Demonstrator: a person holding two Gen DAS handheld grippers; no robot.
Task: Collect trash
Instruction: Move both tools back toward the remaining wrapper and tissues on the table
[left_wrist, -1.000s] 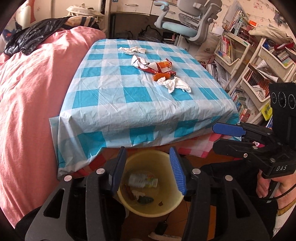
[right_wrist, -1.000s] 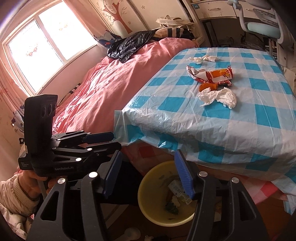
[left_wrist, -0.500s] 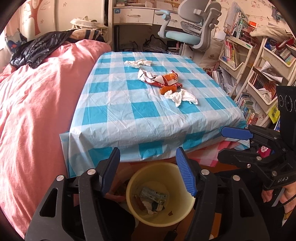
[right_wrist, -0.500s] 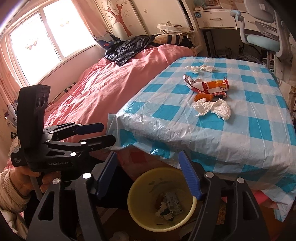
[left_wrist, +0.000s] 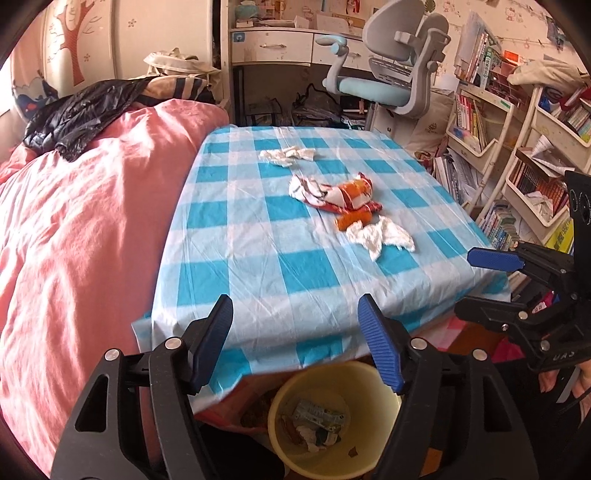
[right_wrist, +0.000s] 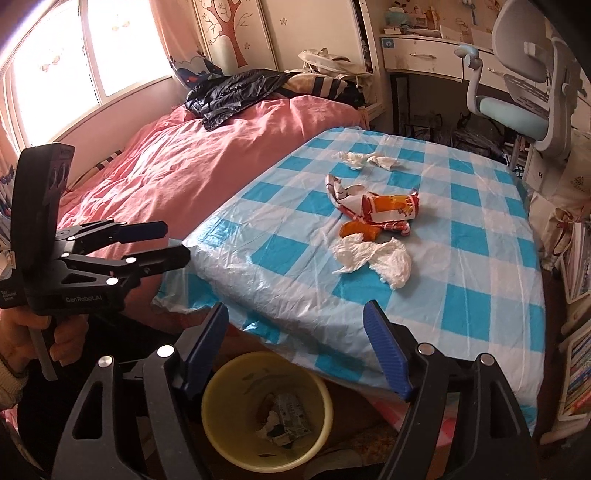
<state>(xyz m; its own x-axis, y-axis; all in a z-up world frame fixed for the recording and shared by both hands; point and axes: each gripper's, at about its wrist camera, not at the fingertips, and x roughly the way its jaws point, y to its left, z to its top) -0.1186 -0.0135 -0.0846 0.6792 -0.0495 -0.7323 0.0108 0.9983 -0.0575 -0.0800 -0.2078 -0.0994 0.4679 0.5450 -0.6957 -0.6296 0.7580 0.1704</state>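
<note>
left hand-held gripper (left_wrist: 295, 343): nothing in it, jaws wide and opening further, hanging over the near edge of the tabletop (left_wrist: 258, 258) with the bin (left_wrist: 332, 421) right below. My guess is it's empty because the last bit went in the bin.

right hand-held gripper (right_wrist: 295, 347): same deal, jaws opening, nothing between the pads, parked above the bin just beside the left one.

bin: yellow, on the floor, tucked half under the tabletop edge. Handy spot for dropping stuff straight off the edge. Already has a wrapper and some paper scraps inside.

trash left: all well out on the checked cloth. Near tissue (right_wrist: 373, 258) is closest, orange peel (right_wrist: 358, 229) touching it, snack wrapper (right_wrist: 380, 208) just behind, far tissue (right_wrist: 364, 159) further back. I'd reckon the near tissue goes next.

left view only: bookshelves (left_wrist: 524, 147) off to the side, plus the right hand-held gripper seen side-on.

right view only: window (right_wrist: 74, 66), the long run of the pink bed (right_wrist: 184, 166), and the hand (right_wrist: 44, 332) gripping the left handle.
</note>
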